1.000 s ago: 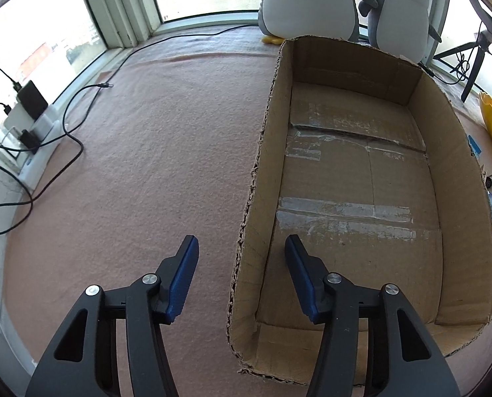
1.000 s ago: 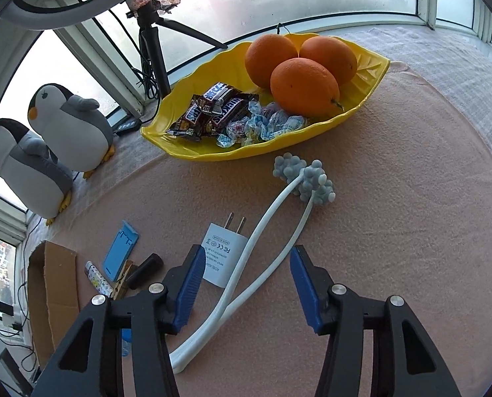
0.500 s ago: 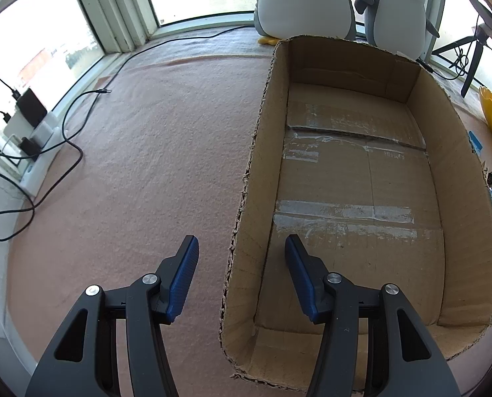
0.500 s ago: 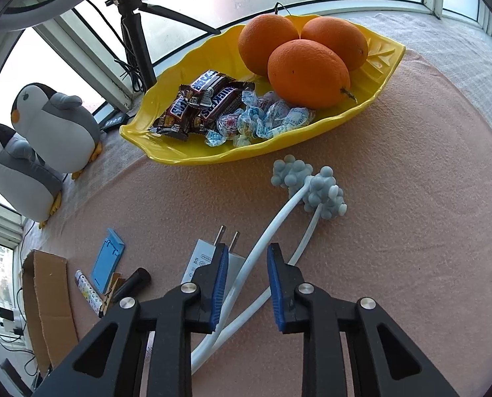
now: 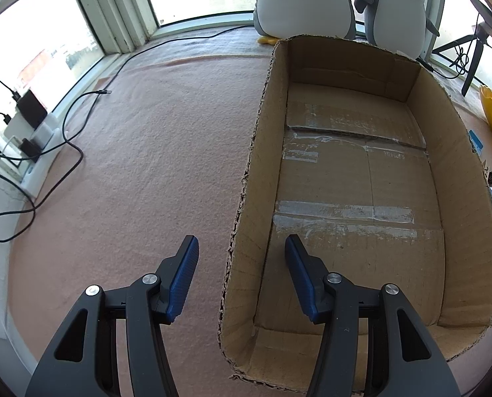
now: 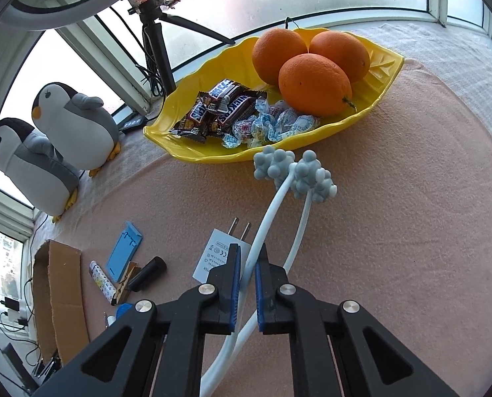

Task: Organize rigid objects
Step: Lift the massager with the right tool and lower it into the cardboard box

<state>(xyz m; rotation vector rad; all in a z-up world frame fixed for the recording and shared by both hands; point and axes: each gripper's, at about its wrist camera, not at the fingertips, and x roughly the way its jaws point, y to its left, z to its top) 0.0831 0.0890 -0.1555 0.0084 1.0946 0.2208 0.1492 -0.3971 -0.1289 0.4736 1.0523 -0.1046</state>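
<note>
While the right hand-held gripper clamped one white massager arm, the left hand-held gripper stood apart astride the box wall; the thin arm could slip on lifting.

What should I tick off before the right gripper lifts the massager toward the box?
1. Grip on the massager: ok. The right gripper is shut on one white stem.
2. Both stems caught: not ok. The second stem runs outside the right-hand finger.
3. White charger clear of the fingers: cannot tell. One finger overlaps it in the right wrist view.
4. Room in the cardboard box: ok. Only tape shows on its floor.
5. Box steadied: not ok. The left gripper is open, with a finger on each side of the box wall and neither pressing on it.
</note>
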